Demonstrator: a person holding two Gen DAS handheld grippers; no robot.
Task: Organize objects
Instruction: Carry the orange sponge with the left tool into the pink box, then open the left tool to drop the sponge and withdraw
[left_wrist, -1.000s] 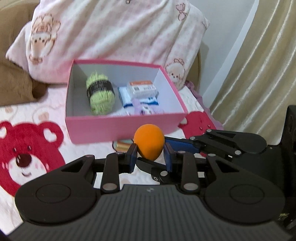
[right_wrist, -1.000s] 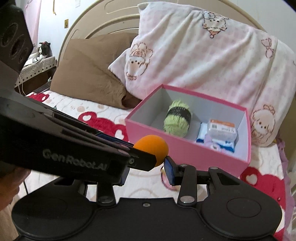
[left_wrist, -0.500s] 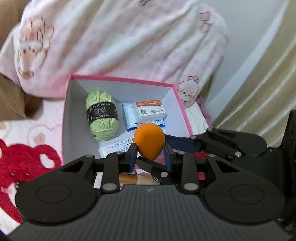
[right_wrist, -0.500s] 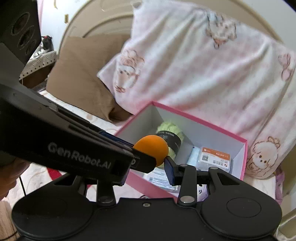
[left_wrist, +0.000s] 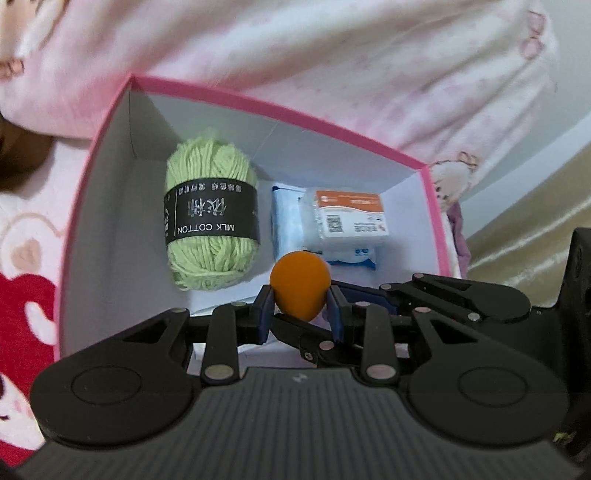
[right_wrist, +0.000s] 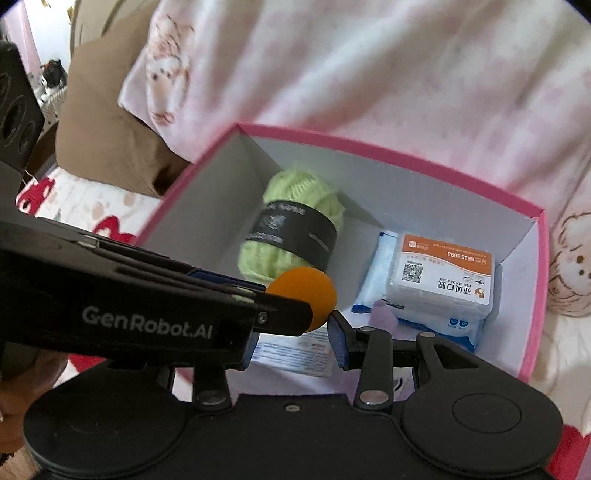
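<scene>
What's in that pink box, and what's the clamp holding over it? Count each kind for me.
Green yarn skein: 1
Orange-labelled clear pack: 1
Blue-and-white pack beneath it: 1, maybe more hidden
Printed card: 1
Small purple thing: 1
Orange ball, gripped by the left gripper: 1
Total: 6

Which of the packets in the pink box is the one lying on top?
The clear packet with the orange-and-white label. It lies on the blue-and-white tissue packs, at the pink box's right end, apart from the green yarn.
</scene>
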